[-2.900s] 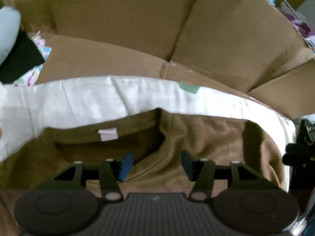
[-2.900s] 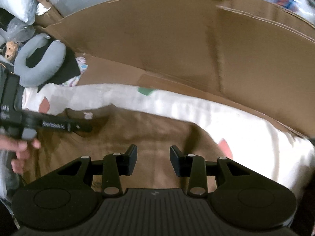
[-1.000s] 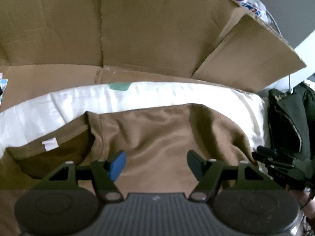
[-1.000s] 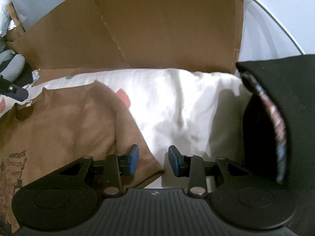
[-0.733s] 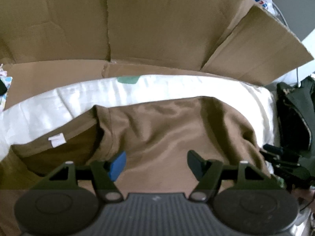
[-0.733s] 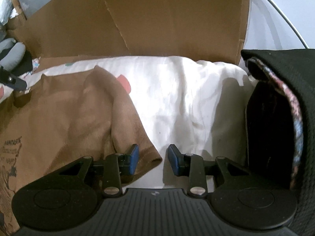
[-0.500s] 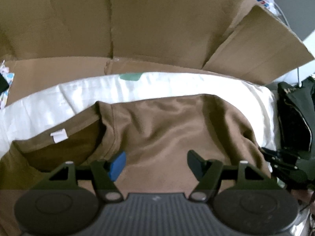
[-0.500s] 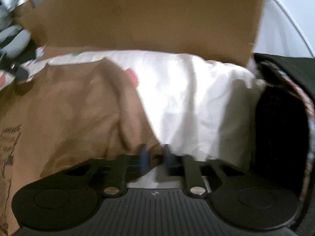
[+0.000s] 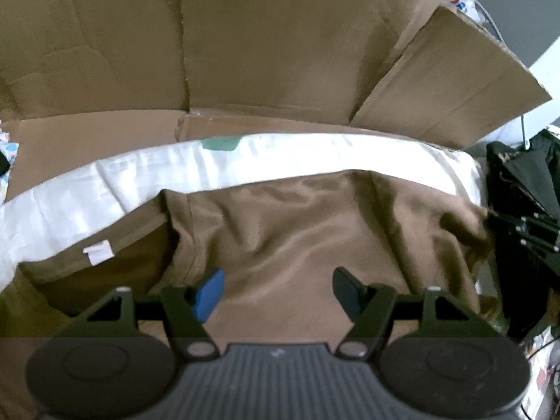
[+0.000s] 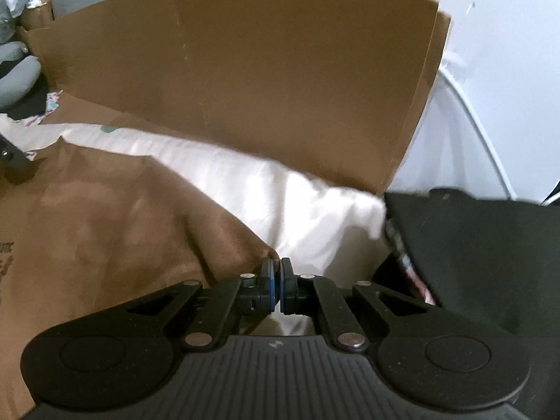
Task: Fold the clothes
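A brown T-shirt (image 9: 297, 231) of soft, matte knit lies spread on a smooth white sheet (image 9: 147, 171), its cloth rippled in shallow folds. In the left wrist view its neck opening (image 9: 105, 262) sits at the left, with a small white label (image 9: 99, 252) sewn inside the collar, and the shoulder and sleeve run off to the right, so this upper edge lies across the scene from left to right; the body comes toward the camera. The left gripper (image 9: 276, 288) hangs over the chest with its jaws wide apart and nothing between them; one blue pad (image 9: 209, 292) shows on its left finger. Behind the sheet, at the far side, stands a flattened cardboard box (image 9: 262, 42), stiff and creased, its flaps opened out like a wall; a green patch (image 9: 220, 144) marks the sheet's far edge. In the right wrist view the right gripper (image 10: 276, 280) has its jaws pressed together on the tip of the shirt's right sleeve (image 10: 259, 245), which rises to a point at the pads. A dark bag (image 10: 472, 245) of coarse black fabric sits at the right, just beside the sheet, with a patterned lining at its mouth; what it holds cannot be told.
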`<state>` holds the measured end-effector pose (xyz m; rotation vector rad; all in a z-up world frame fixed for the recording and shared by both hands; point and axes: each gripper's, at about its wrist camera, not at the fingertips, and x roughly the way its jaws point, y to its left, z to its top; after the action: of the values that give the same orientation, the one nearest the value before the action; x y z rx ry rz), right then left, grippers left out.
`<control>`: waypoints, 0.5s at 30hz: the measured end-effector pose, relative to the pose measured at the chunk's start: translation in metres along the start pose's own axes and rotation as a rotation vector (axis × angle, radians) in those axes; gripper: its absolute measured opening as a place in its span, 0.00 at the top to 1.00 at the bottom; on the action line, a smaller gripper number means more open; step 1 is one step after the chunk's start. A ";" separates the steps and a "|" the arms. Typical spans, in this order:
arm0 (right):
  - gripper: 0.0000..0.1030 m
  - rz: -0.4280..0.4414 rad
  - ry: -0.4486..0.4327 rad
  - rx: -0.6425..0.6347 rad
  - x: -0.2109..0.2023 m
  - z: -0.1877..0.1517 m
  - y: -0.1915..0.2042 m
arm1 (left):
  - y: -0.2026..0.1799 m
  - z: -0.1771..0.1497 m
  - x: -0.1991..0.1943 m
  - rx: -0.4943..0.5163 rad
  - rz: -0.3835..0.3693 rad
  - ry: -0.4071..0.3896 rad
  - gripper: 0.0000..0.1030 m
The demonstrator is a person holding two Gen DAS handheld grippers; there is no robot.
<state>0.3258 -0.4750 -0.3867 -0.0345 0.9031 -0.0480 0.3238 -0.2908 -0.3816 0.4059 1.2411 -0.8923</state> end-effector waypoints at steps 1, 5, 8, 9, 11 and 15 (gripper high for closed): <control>0.99 -0.012 -0.001 -0.007 0.001 0.003 -0.001 | -0.001 0.000 0.000 0.000 -0.003 0.000 0.31; 0.99 -0.061 -0.001 -0.028 0.004 0.011 -0.006 | -0.003 0.001 0.000 -0.006 -0.015 -0.001 0.31; 0.99 -0.088 0.011 -0.046 0.012 0.017 -0.010 | -0.004 0.002 -0.001 -0.004 -0.022 -0.002 0.31; 0.99 -0.093 0.018 -0.048 0.015 0.019 -0.011 | -0.005 0.002 -0.001 -0.003 -0.023 -0.002 0.31; 0.99 -0.103 0.031 -0.046 0.020 0.022 -0.014 | -0.004 0.002 -0.001 -0.003 -0.024 -0.001 0.31; 1.00 -0.134 0.059 -0.059 0.030 0.029 -0.017 | -0.002 0.002 0.000 -0.010 -0.024 0.000 0.31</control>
<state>0.3668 -0.4938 -0.3919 -0.1492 0.9603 -0.1475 0.3236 -0.2935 -0.3804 0.3839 1.2527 -0.9061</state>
